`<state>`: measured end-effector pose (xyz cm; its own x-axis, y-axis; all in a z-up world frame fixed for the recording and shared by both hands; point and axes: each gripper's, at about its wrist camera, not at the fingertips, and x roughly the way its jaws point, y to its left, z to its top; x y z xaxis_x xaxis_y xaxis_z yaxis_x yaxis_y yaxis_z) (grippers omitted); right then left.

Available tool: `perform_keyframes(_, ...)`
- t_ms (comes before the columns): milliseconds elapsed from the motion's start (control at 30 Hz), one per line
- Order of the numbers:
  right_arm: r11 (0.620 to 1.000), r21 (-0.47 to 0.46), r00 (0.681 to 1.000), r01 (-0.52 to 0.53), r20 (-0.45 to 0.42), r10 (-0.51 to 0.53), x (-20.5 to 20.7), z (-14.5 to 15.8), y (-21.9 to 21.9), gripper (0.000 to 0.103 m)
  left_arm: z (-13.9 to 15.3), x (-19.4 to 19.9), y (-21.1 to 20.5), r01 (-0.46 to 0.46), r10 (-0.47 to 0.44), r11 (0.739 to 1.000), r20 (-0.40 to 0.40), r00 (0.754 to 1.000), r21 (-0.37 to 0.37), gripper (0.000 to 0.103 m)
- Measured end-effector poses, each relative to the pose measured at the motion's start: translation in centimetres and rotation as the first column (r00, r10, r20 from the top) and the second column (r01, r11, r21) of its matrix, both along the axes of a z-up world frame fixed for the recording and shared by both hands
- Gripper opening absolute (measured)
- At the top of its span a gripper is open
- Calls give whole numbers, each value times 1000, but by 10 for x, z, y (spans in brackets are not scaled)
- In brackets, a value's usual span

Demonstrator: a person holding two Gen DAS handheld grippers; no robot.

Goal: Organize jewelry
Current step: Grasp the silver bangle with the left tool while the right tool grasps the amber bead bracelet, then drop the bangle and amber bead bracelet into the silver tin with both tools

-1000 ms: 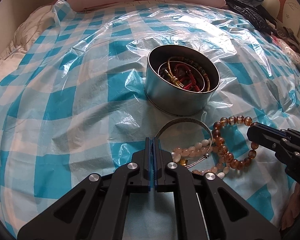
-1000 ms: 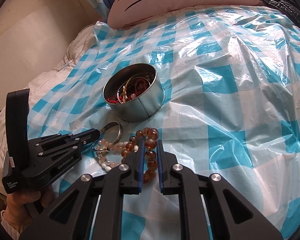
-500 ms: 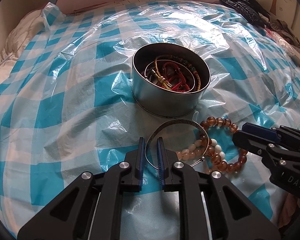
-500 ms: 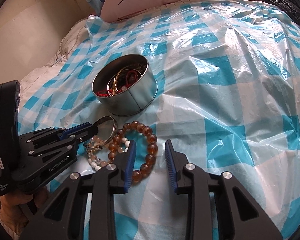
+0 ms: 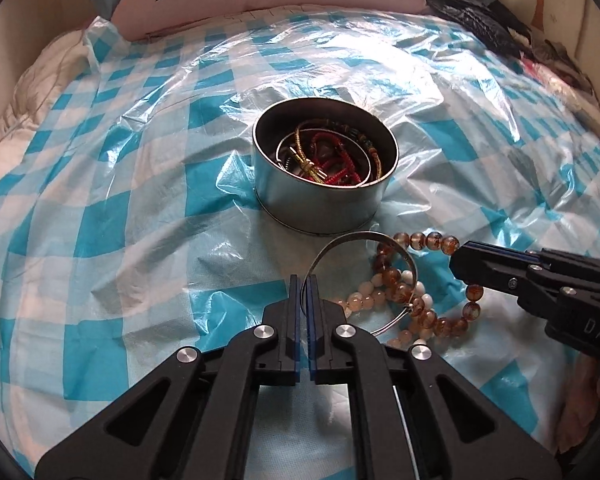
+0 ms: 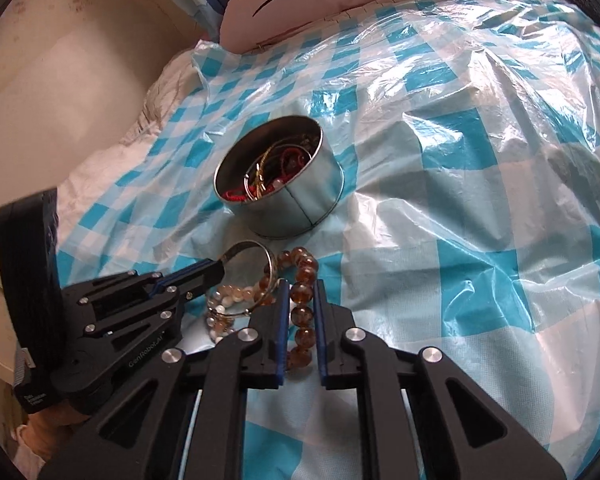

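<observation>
Step in hand, by my judgement: two bracelets are being picked off the bed at once for transfer to the tin (image 5: 325, 168), which stands just beyond them on the checked plastic sheet (image 5: 112, 216) and already contains red and gold cords.

Left gripper (image 5: 303, 280): clenched, its blue pads nearly meeting on the near-left rim of the bangle (image 5: 364, 236). The grasp looks made; the bangle's far rim appears tilted up toward the tin wall, while its near-right part rests among the beads. In the right wrist view the same gripper (image 6: 216, 270) has its tip on the bangle's (image 6: 270, 258) left rim.

Right gripper (image 6: 302, 282): partly closed, with the right-hand run of the amber bracelet (image 6: 302, 292) between its pads. The beads fill most of the gap. Whether both pads bear on them cannot be told with confidence; I judge it grasping. In the left wrist view its tip (image 5: 462, 264) sits just over the amber beads (image 5: 428, 312).

A pale bead bracelet (image 5: 360, 300) lies tangled beneath both items and is not gripped.

Next move calls for: a slow lift, separately if possible, since the bangle overlaps the amber loop and the pale beads may drag along. Then carry over the tin rim and release inside.
</observation>
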<state>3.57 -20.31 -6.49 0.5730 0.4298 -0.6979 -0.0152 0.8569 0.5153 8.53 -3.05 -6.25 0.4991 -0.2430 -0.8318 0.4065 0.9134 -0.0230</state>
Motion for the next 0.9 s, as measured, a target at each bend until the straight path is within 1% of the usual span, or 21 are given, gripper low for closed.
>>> perform_keyframes(33, 999, 44, 1000, 6, 21, -7, -2, 3, -4, 13, 3, 0, 4, -18, 18, 999, 1, 1000, -27, 3)
perform_keyframes(100, 995, 101, 998, 7, 65, -14, -5, 10, -9, 13, 9, -2, 11, -42, 42, 997, 2, 999, -71, 3)
perform_keyframes(200, 993, 117, 994, -12, 113, -2, -8, 21, -5, 13, 14, -6, 13, -51, 53, 995, 15, 999, -86, 3)
perform_keyframes(400, 992, 127, 985, -22, 175, 0, -13, 33, -5, 13, 18, -12, 12, -65, 68, 995, 35, 997, -79, 3)
perform_keyframes(533, 990, 143, 976, -20, 217, -11, -18, 40, -8, 13, 23, -21, 15, -97, 101, 993, 71, 992, -67, 3)
perform_keyframes(633, 989, 148, 974, -22, 227, -13, -19, 42, -9, 13, 27, -26, 15, -112, 117, 992, 105, 988, -51, 3)
perform_keyframes(800, 983, 185, 973, -12, 231, -31, -22, 42, -14, 13, 33, -33, 12, -120, 122, 992, 157, 980, -23, 3)
perform_keyframes(900, 979, 201, 971, -14, 238, -35, -23, 42, -16, 13, 36, -36, 12, -118, 120, 993, 176, 977, -22, 3)
